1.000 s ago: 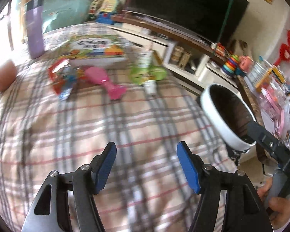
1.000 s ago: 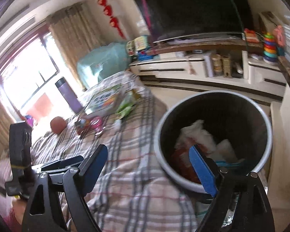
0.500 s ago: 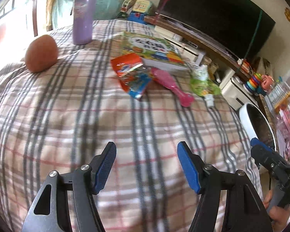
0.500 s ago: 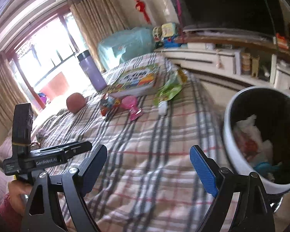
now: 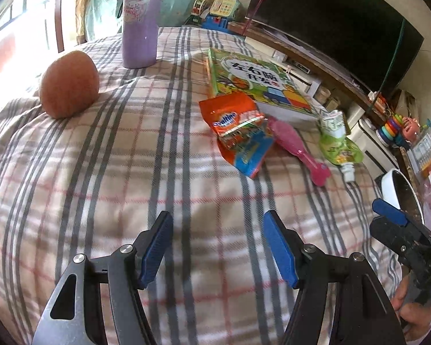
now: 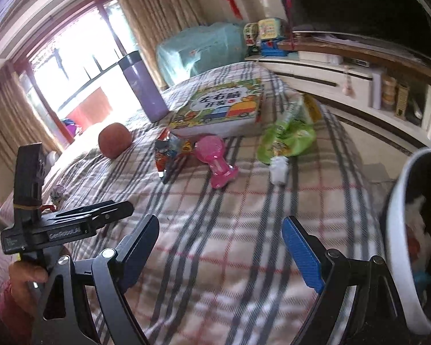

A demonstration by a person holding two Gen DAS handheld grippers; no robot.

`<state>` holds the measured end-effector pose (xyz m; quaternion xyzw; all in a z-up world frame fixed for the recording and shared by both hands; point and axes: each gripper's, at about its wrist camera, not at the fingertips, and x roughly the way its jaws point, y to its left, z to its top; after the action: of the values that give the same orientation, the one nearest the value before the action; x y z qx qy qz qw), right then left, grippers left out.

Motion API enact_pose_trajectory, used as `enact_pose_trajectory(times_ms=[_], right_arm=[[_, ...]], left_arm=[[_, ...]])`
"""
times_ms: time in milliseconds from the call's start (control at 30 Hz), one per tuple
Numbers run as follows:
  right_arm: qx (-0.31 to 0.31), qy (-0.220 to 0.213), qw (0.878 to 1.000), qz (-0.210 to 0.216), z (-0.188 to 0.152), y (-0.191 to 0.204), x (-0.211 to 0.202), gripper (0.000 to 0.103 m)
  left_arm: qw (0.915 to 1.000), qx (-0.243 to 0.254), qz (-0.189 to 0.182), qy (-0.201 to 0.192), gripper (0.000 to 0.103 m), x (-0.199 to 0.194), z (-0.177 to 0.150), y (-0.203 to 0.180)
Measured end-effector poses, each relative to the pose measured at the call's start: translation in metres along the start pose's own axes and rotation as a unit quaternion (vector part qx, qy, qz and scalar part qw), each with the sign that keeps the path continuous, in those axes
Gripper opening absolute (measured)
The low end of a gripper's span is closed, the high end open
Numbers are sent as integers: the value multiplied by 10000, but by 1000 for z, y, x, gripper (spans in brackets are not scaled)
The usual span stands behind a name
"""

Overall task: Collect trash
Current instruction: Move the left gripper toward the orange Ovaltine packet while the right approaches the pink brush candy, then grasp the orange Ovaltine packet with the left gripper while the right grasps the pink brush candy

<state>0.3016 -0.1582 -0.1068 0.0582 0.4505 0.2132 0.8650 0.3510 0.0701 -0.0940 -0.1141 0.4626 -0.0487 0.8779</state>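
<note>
An orange and blue snack wrapper lies on the plaid bed cover, touching a pink brush. A green drink pouch with a white cap lies to the right of them. The white-rimmed trash bin stands off the bed's right edge with crumpled trash inside. My left gripper hovers open over bare cover, short of the wrapper. My right gripper is open and empty, beside the bin.
A picture book, a purple bottle and a brown ball also rest on the bed. A low TV cabinet with toys runs along the far wall. A hand holds the left gripper's handle.
Both views have swung left, away from the bin and toward the bed. The wrapper, brush and pouch now sit nearer the middle; the bin has slid to the right edge.
</note>
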Motion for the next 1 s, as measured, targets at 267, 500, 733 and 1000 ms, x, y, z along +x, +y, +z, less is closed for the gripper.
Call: enact_pose_trajectory(times_ms=[267,500,733,1000], right_arm=[[-360,256,9990,98,20,10,34,66],[-628,479,9967,-196,39,13,76,55],[-741,674,9941,-426,45,13,95,29],[-275,467,9982,-253,30,2,66,21]], left_arm=[[10000,-13,83,24,65,13,15,12],[10000,-7,65,39,65,25,27,14],[10000,24,58,-11,65,42,42,8],[9997,-164,-129,-113,74,62,53,-2]])
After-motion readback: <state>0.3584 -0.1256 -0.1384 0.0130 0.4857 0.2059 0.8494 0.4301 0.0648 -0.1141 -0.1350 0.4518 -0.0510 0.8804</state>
